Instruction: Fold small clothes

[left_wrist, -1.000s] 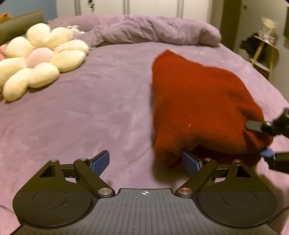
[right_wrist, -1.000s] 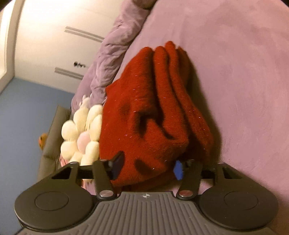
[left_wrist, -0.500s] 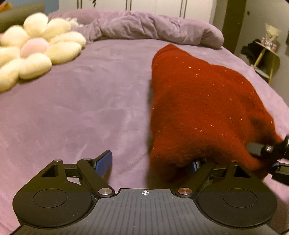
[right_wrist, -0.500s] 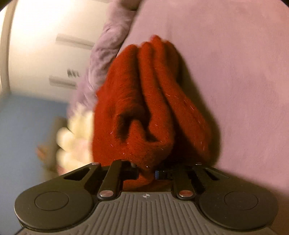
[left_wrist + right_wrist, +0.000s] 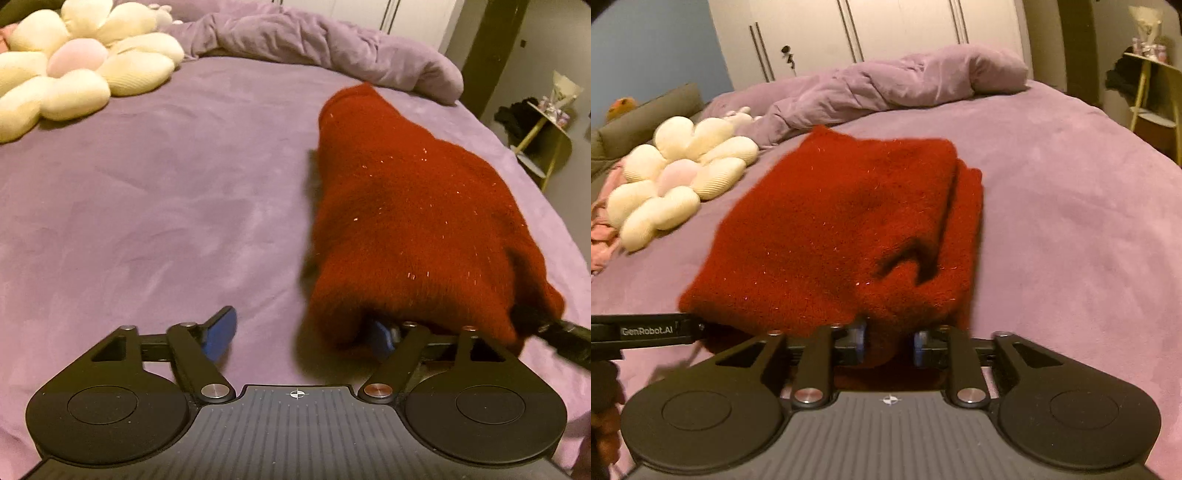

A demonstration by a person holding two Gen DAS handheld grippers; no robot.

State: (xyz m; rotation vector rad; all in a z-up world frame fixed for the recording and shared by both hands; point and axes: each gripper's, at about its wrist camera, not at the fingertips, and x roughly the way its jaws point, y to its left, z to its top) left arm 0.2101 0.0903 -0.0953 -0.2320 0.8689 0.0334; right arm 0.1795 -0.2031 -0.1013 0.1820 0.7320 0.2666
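Red knit is seen bunched at the near edge of the bed [image 5: 147,206], where both claws are placed. In the left wrist view, the left claw [image 5: 303,334] is spread wide: its left finger [image 5: 221,329] is laid bare on the purple cover, while its right finger [image 5: 382,334] is tucked under the near left corner of the sweater [image 5: 413,221]. Nothing is pinched between the two pads, so the claw is released. At the near right corner of the sweater, a black finger of the right claw [image 5: 554,332] is seen poking into the knit.

In the right wrist view, the right claw [image 5: 888,341] is set around a thick fold of the sweater [image 5: 842,221], with a blue pad [image 5: 860,338] close on each side. Its jaws are opening; whether the pads press the fold cannot be told. A black bar of the left claw [image 5: 646,330] is seen at the sweater's near left corner.

Farther on, the sweater is spread in folded layers across the middle of the bed, with stacked edges shown along its right side. Near the far left corner, a cream flower cushion [image 5: 676,177] is laid. Along the far edge, a rumpled purple duvet [image 5: 886,88] is heaped. Beyond the bed, white wardrobe doors [image 5: 886,29] and a yellow side shelf [image 5: 1152,88] are seen.
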